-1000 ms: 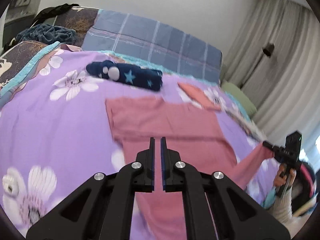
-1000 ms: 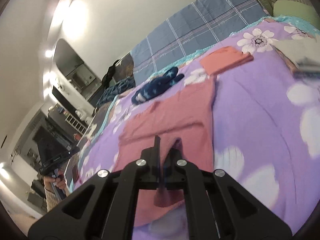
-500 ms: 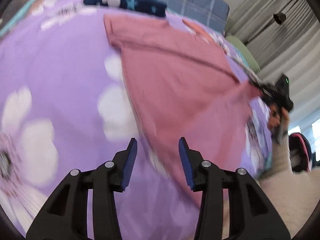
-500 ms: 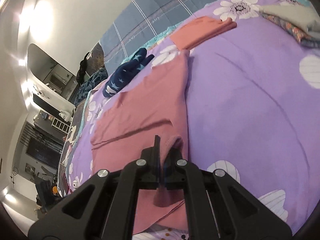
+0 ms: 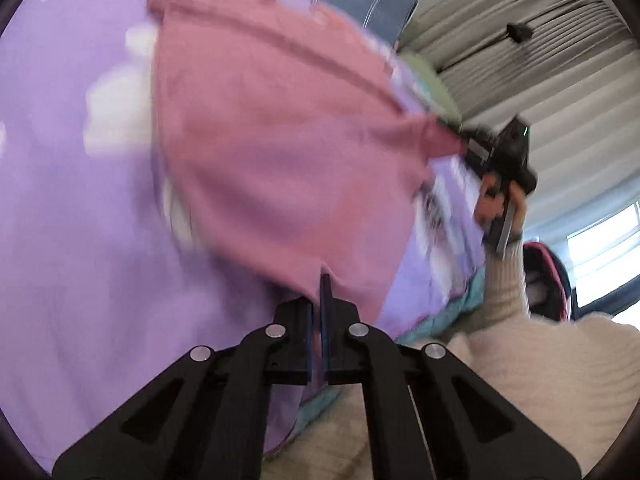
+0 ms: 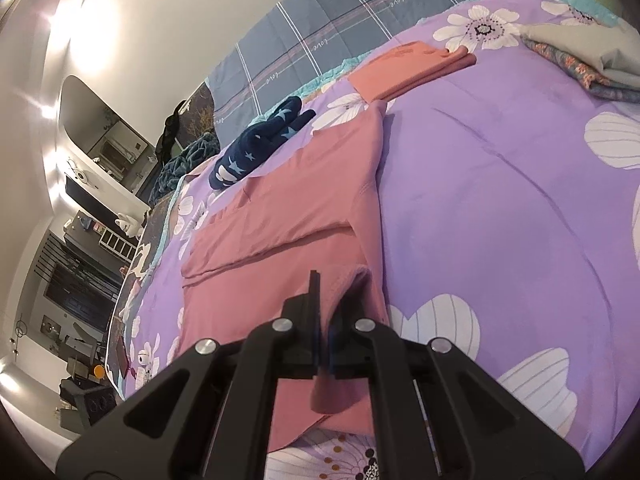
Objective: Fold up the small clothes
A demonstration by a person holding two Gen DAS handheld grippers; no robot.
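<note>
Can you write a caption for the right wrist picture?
Right gripper pinching the pink garment on a purple flowered bedspread.

The pink garment (image 6: 288,216) lies spread on the bedspread, near corners apparently lifted.

Spread garment (image 6: 304,208) on the bedspread (image 6: 500,200), rolled garment (image 6: 260,144) behind it, folded garment (image 6: 408,64) behind-right

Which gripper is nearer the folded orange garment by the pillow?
Right. The right gripper, clamped on the pink shirt, faces the folded orange garment up the bed. The left gripper grips the shirt's near hem.
</note>
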